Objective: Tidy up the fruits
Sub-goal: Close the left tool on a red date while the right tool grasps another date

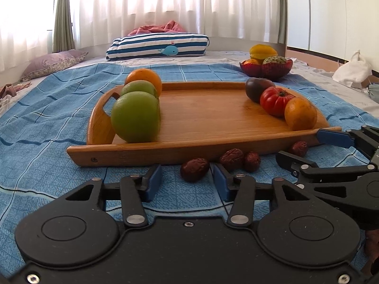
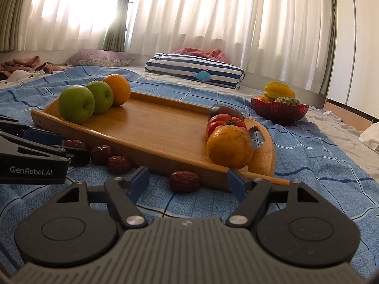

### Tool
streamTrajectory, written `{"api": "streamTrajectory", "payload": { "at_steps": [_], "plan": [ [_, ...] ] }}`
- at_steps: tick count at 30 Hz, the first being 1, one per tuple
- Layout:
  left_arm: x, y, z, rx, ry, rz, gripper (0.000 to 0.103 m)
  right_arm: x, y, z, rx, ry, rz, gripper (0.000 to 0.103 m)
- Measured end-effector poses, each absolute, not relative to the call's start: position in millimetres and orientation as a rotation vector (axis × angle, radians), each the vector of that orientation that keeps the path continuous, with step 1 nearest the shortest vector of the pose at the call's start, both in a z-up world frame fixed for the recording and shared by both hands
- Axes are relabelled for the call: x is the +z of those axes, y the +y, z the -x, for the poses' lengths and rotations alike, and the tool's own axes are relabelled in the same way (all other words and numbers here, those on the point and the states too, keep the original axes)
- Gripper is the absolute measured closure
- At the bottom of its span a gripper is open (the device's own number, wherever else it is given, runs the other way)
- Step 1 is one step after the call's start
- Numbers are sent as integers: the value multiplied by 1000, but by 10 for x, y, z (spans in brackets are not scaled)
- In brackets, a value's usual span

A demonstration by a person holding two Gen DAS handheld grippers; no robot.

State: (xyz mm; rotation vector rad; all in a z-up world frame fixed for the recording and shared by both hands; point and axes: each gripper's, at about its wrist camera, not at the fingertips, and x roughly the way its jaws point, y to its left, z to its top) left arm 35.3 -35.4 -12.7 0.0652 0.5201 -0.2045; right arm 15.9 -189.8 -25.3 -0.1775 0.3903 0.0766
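Note:
A wooden tray (image 1: 208,118) (image 2: 154,127) lies on a blue blanket. On its left side stand two green apples (image 1: 135,118) (image 2: 77,104) and an orange (image 1: 144,77) (image 2: 117,89). On its right side sit a dark tomato (image 1: 258,88), a red tomato (image 1: 276,100) (image 2: 221,121) and an orange fruit (image 1: 300,113) (image 2: 229,146). Several red dates (image 1: 194,169) (image 2: 184,181) lie on the blanket before the tray. My left gripper (image 1: 187,181) is open around one date. My right gripper (image 2: 186,182) is open around another date.
A red bowl (image 1: 266,68) (image 2: 279,111) with a yellow starfruit and other fruit stands beyond the tray at the right. A striped whale cushion (image 1: 156,47) (image 2: 194,71) and a purple pillow (image 1: 52,64) lie further back by the curtains. A white bag (image 1: 353,71) lies far right.

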Motion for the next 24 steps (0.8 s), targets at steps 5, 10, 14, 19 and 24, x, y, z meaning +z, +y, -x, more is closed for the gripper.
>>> {"api": "streamTrajectory", "payload": {
  "at_steps": [5, 10, 14, 19, 24],
  "plan": [
    [-118, -390, -320, -223, 517, -79, 71, -269, -1874, -139, 101, 382, 205, 33],
    [-116, -442, -282, -235, 509, -104, 79, -282, -1864, -138, 128, 390, 211, 40],
    [-101, -457, -264, -234, 507, -104, 80, -277, -1900, -142, 141, 395, 183, 45],
    [-75, -465, -235, -238, 501, -109, 80, -274, -1945, -157, 139, 404, 152, 68],
    [-10, -476, -167, -247, 474, -124, 80, -230, -1957, -130, 140, 389, 140, 69]
  ]
}}
